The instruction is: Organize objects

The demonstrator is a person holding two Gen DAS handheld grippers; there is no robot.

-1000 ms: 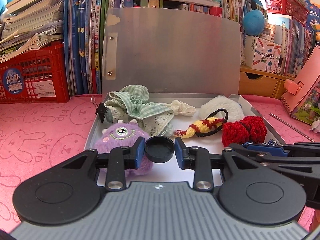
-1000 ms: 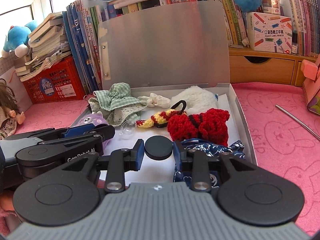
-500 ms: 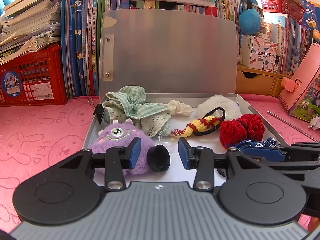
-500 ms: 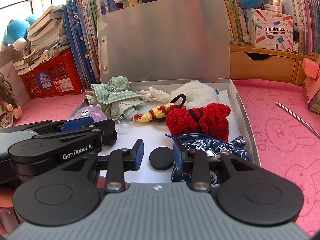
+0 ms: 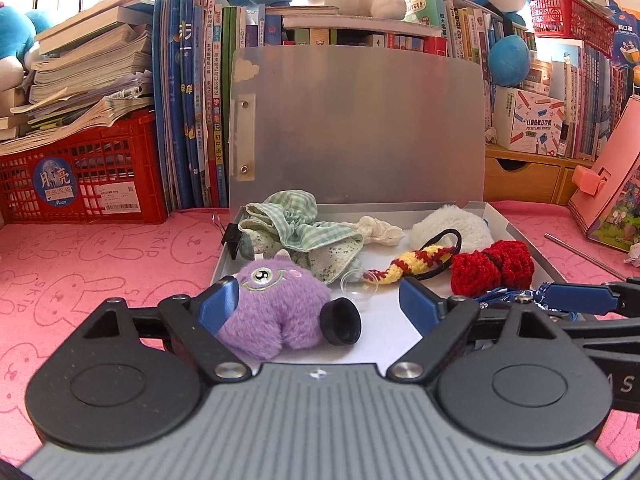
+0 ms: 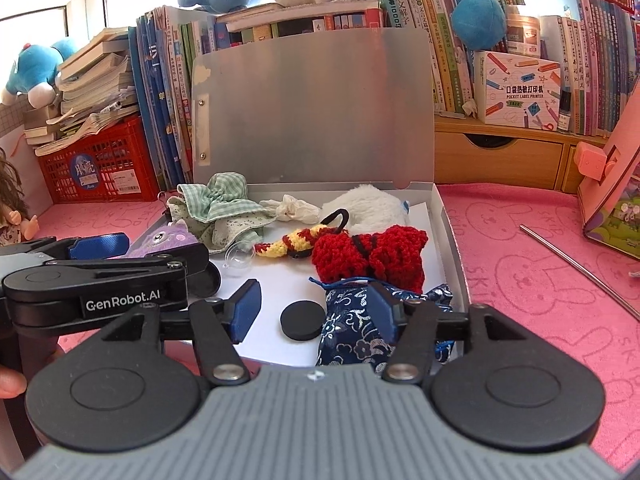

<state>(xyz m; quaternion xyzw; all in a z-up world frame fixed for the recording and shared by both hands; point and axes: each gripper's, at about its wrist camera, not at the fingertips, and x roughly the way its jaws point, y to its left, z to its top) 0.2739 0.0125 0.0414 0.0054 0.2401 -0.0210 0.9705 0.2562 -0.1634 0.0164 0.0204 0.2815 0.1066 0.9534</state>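
Nearest you, your left gripper (image 5: 316, 300) stands wide with nothing pinched; its jaws have just been opening, and the black cap (image 5: 341, 321) that sat between them a second ago now lies tipped on its edge on the box floor, leaning against the purple plush monster (image 5: 276, 304). Your right gripper (image 6: 314, 306) is about half open, its jaws also just opened, and the flat black disc (image 6: 301, 320) it was clamping a second ago now lies flat on the white floor just below the fingers, touching the blue brocade pouch (image 6: 360, 332). Both pieces are released inside the open box (image 6: 450, 240), so back both tools out straight and level, and keep the left fingers off the plush so the tipped cap does not roll. Behind these, the clear dome (image 5: 359, 281), the striped crochet piece (image 5: 416, 261), the red crochet bow (image 5: 492, 268), the green check cloth (image 5: 304, 224) and the white fluffy ball (image 5: 450, 228) lie as they did a second ago, with the lid (image 5: 360, 128) standing upright at the back.
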